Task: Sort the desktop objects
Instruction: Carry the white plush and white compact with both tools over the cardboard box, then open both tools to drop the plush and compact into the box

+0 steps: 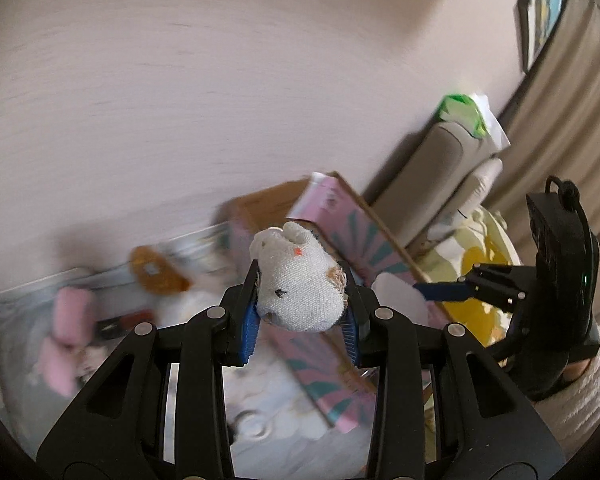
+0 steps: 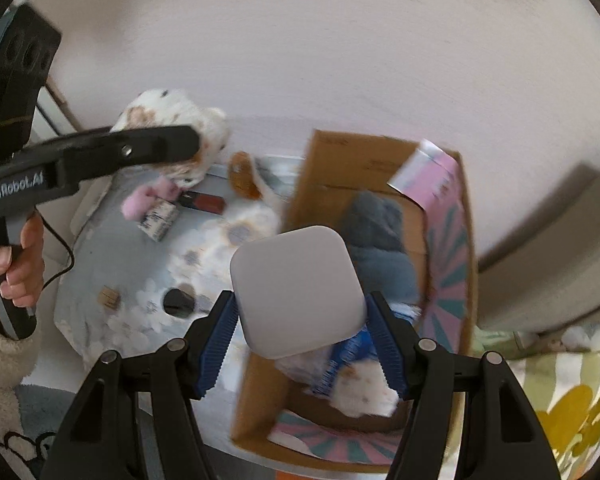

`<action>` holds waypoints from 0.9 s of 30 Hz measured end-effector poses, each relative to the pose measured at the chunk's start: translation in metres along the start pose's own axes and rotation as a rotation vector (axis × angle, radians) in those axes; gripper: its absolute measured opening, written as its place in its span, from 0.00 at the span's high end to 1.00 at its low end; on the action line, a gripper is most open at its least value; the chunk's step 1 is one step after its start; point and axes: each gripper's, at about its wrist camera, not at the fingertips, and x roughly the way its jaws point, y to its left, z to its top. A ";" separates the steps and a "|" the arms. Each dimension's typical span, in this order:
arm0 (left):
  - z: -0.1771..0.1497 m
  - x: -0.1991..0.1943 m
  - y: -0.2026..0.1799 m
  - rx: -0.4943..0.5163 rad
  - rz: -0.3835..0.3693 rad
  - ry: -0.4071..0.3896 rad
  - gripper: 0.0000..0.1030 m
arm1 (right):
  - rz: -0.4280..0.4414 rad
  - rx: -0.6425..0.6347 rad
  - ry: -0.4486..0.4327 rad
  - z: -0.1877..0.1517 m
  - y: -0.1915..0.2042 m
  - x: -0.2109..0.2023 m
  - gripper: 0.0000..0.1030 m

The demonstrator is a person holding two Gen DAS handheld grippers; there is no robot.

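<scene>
Aloft: left gripper (image 1: 302,300) clamps plush toy (image 1: 298,284); right gripper (image 2: 300,334) holds white case (image 2: 298,290) above cardboard box (image 2: 384,168) rim.

My left gripper (image 2: 196,142): white "GenRobot.AI" lettering on black side of body, seen from right wrist camera. Small labelled box (image 2: 159,218) on desk: print there, too blurred for me to read. Nothing else legible.

Box (image 2: 380,168) mouth open; upright flap (image 2: 452,208) flanks right.
</scene>
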 end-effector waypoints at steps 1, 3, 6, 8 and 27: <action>0.003 0.009 -0.008 0.007 -0.012 0.009 0.70 | 0.000 0.008 0.004 -0.003 -0.006 0.001 0.41; 0.007 0.021 -0.018 0.023 -0.021 0.025 0.70 | 0.000 0.021 0.010 -0.009 -0.015 0.001 0.41; 0.012 0.044 -0.034 0.050 -0.026 0.053 0.70 | 0.006 0.041 0.011 -0.016 -0.029 0.003 0.41; 0.015 0.057 -0.042 0.061 -0.028 0.071 0.70 | 0.011 0.051 0.014 -0.022 -0.036 0.006 0.41; 0.014 0.118 -0.060 0.045 0.044 0.194 0.68 | 0.047 0.056 0.056 -0.030 -0.054 0.026 0.38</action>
